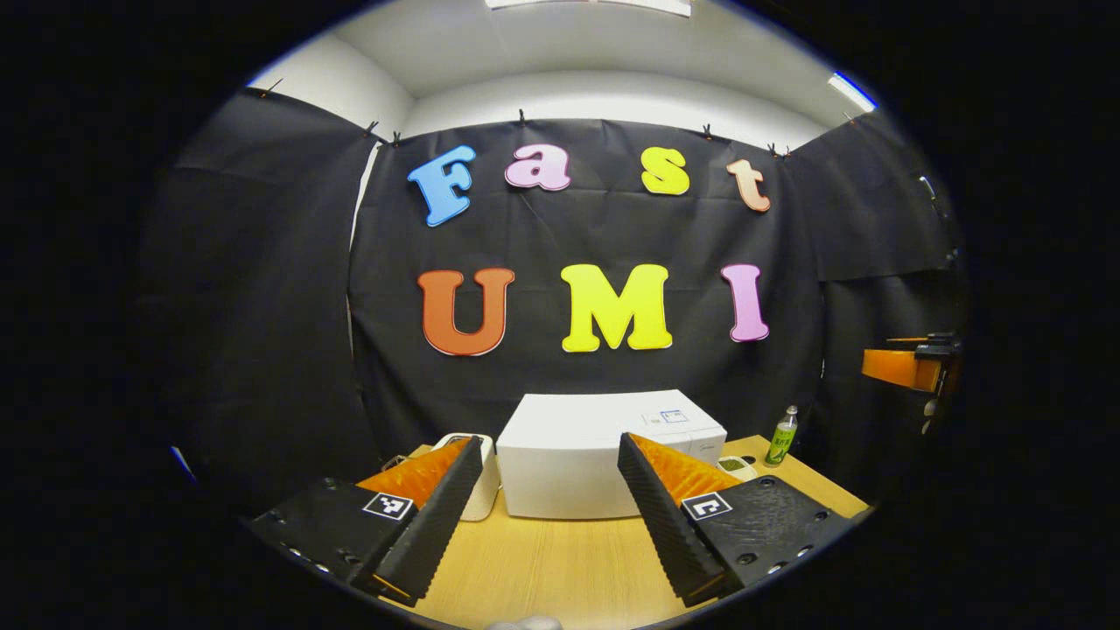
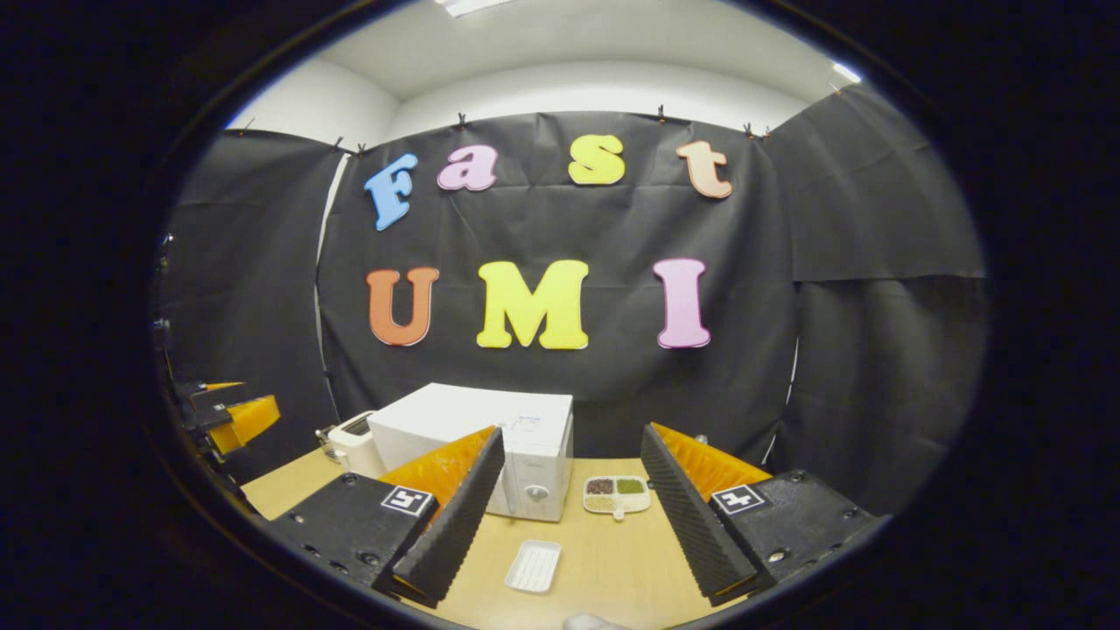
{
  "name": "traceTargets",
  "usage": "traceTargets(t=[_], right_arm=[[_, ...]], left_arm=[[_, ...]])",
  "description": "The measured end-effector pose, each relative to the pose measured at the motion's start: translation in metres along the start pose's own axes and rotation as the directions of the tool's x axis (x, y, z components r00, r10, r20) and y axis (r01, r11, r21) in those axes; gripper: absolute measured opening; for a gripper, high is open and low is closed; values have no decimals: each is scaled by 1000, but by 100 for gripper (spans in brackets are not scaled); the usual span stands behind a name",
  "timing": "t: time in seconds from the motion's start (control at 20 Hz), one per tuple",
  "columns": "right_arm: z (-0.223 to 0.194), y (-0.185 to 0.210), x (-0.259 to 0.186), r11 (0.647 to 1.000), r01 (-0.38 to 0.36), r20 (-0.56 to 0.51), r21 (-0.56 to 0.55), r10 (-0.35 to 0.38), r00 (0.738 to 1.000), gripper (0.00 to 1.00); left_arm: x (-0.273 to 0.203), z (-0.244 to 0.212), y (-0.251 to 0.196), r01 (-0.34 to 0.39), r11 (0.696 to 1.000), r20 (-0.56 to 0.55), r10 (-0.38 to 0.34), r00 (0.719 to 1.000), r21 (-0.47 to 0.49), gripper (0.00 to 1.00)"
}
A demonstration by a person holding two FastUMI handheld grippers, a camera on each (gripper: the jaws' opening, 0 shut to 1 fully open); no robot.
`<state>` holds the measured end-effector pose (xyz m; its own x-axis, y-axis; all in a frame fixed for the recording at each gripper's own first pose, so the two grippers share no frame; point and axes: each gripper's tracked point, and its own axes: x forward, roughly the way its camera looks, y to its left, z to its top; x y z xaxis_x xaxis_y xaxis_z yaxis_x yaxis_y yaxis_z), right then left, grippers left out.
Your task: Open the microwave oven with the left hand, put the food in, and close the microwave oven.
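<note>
Microwave oven (image 2: 490,446): boxy white (door shut) on wooden table (image 2: 612,560).

White boxy microwave (image 2: 490,437) stands shut at the table's 12 o'clock; a divided food tray (image 2: 617,495) lies just beside it, at 3 o'clock.

A green-labelled bottle (image 1: 781,436) stands at the desk's (image 1: 560,560) right edge; a white toaster-like appliance (image 2: 355,444) sits at left of frame, near the black cloth wall (image 2: 875,262).
</note>
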<state>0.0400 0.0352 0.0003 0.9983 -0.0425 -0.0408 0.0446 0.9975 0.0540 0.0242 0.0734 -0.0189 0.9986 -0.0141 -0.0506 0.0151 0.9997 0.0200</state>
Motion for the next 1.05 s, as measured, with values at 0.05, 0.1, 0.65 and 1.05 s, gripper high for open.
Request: traceTargets(t=[0.05, 0.1, 0.65, 1.05], right_arm=[[0, 3, -3, 1000, 2, 2, 8, -2, 1000, 92], [2, 5, -6, 1000, 1, 6, 17, -2, 1000, 92], [10, 5, -19, 999, 31, 20, 41, -32, 999, 92], [16, 5, -19, 998, 43, 33, 38, -44, 998, 91]], left_arm=[[-4, 5, 1, 2, 1000, 9, -2, 1000, 2, 95], [-8, 9, 2, 2, 1000, 17, -2, 1000, 7, 95], [-12, 33, -6, 41, 999, 63, -41, 997, 8, 95], [-9, 37, -5, 56, 998, 71, -57, 996, 7, 84]])
